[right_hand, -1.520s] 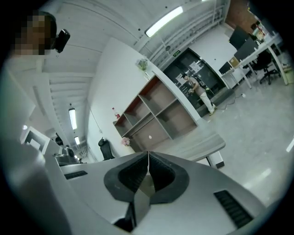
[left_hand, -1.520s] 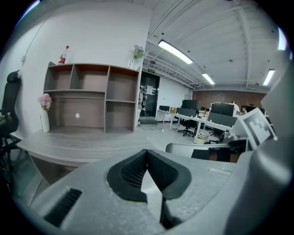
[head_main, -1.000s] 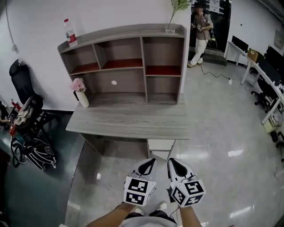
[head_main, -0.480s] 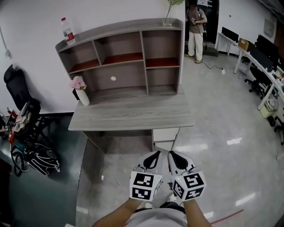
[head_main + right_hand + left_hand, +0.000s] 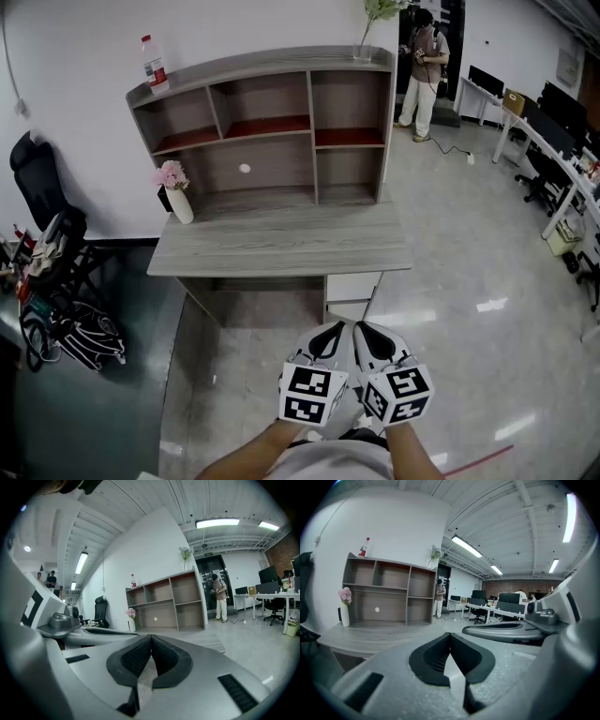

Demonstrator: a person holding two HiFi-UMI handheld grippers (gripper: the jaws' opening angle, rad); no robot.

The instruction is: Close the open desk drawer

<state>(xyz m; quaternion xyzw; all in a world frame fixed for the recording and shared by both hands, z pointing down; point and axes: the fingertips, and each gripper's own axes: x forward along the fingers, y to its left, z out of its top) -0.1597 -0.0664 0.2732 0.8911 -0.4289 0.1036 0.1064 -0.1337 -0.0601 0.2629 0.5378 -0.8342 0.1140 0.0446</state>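
Left hand-held gripper [image 5: 327, 335] and right hand-held gripper [image 5: 364, 335], both closed and empty, face the drawer [image 5: 352, 286] beneath the front right corner of the worktop [image 5: 281, 246].

From my head, the camera looks steeply down on the desk [image 5: 281, 246] ahead, with my left gripper [image 5: 329, 330] and right gripper [image 5: 362, 330] close at the near edge. Each gripper camera sits low just behind its own jaws and faces almost level toward the far wall. All three views share the desk, its shelf unit [image 5: 272, 122] and the person [image 5: 424, 70] far right.
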